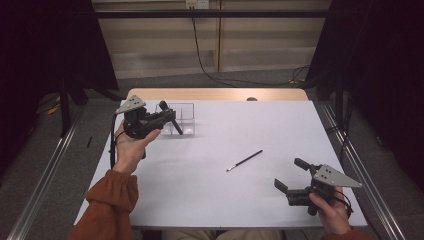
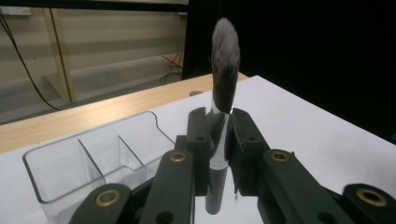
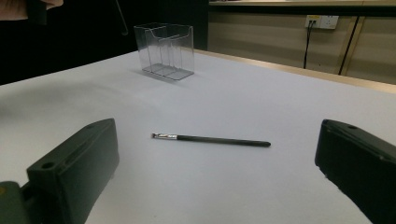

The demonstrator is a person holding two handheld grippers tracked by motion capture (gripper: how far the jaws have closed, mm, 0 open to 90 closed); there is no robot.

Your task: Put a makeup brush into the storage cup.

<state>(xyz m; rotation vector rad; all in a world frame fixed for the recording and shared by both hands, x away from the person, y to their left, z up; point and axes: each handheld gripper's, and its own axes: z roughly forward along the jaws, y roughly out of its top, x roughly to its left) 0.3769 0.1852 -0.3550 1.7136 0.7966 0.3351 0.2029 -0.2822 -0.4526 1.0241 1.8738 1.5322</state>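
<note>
My left gripper (image 1: 168, 119) is raised over the table's far left, shut on a thick makeup brush (image 1: 171, 120). In the left gripper view the jaws pinch the brush's silver ferrule (image 2: 217, 135), the fluffy dark head (image 2: 225, 60) points up, and the black handle hangs below. A clear plastic organizer (image 1: 184, 116) with several compartments stands just behind and below the brush (image 2: 93, 158). A thin black brush (image 1: 245, 160) lies flat mid-table. My right gripper (image 1: 290, 173) rests at the near right, open and holding nothing. Its view looks between its jaws at the thin brush (image 3: 215, 139) and the organizer (image 3: 164, 49).
The white tabletop (image 1: 240, 130) has a bare wooden strip (image 1: 215, 94) along its far edge. Cables trail on the floor behind it. Black curtains hang on both sides. A person's orange sleeve (image 1: 112, 192) comes in at the lower left.
</note>
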